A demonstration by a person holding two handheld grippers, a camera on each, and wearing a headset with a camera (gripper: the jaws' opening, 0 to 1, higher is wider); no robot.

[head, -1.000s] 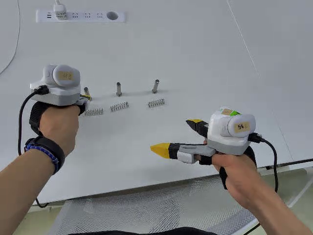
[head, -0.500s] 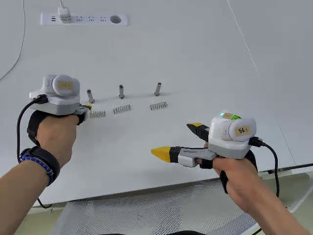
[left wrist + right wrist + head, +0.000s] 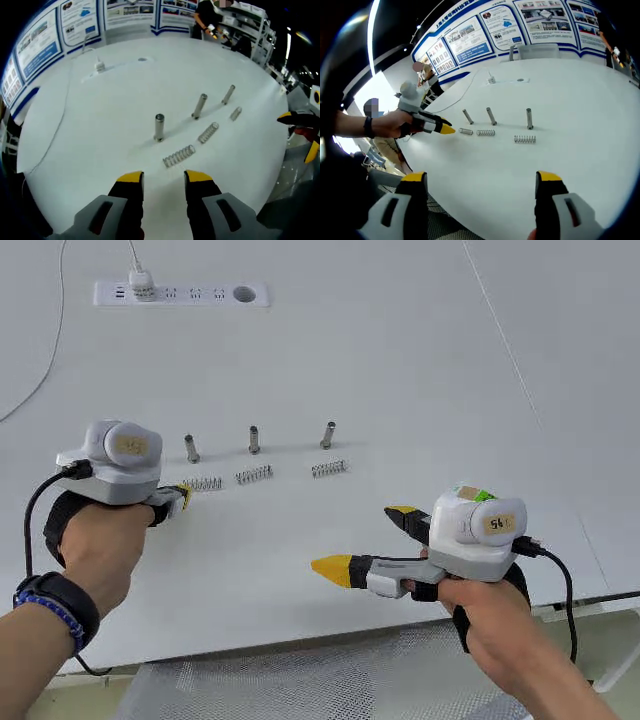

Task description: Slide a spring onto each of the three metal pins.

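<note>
Yellow-tipped left tool (image 3: 162,177) empty, slightly ajar, just short of a spring (image 3: 178,156); right tool (image 3: 481,177) empty, wide.

Head view looks down on bench (image 3: 420,370); both gripper views share the pins (image 3: 159,127).

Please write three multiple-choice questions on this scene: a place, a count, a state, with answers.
1. How many pins stand upright? A. Two B. Three C. Five
2. Where are the springs? A. On the pins B. Flat on the table C. In a box
3. The right gripper has its jaws: A. wide open B. shut on a spring C. shut on a pin
Answers: B, three stand in a row; B, each lies before its pin; A, its yellow tips are far apart.
</note>
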